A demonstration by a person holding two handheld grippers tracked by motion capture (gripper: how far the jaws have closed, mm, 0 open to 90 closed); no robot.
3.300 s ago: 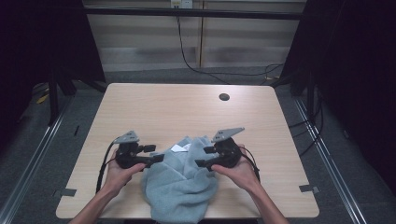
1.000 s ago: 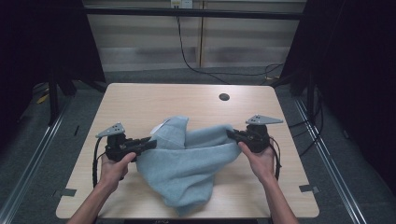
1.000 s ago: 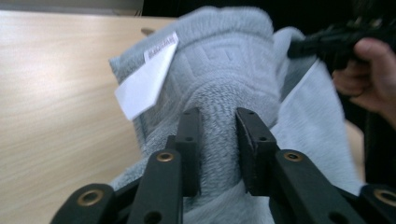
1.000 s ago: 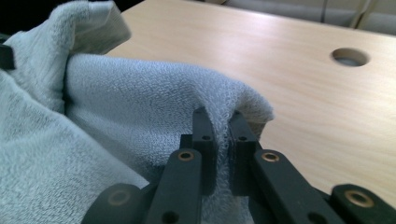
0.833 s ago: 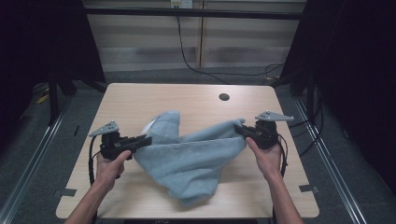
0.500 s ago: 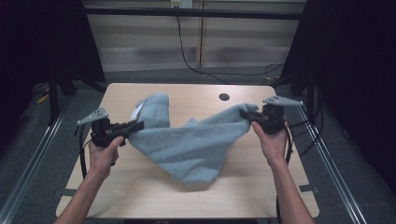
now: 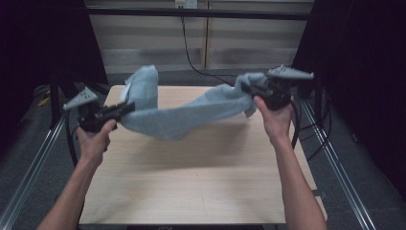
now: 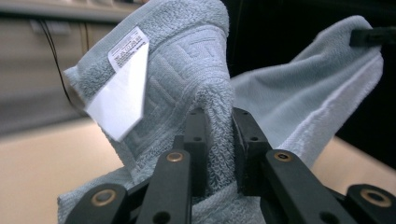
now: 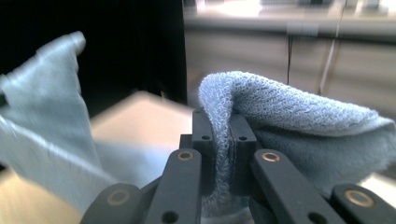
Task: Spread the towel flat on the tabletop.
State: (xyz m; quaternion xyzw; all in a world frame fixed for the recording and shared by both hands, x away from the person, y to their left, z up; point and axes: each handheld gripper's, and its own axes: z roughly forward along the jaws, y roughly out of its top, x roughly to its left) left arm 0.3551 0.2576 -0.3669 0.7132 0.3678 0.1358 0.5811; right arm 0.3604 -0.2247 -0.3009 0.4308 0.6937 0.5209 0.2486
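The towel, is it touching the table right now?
Apart. The high view shows the towel hanging between both tongs, its shadow on the table below.

High view overhead; gripper views close — all share towel (image 7: pixel 186 112).

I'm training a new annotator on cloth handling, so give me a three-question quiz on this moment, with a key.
1. True or false: the towel lies flat on the table.
2. Which hand-held gripper is nearer the towel's white label? A) left B) right
3. Fill in: the right hand-held gripper's jaws are shut on the ____.

Key
1. False: it hangs stretched in the air between the left hand-held gripper and the right hand-held gripper, sagging in the middle above the table.
2. A: the label hangs on the towel's corner just beyond the left gripper's jaws.
3. towel: a fold of it is pinched between the jaws.
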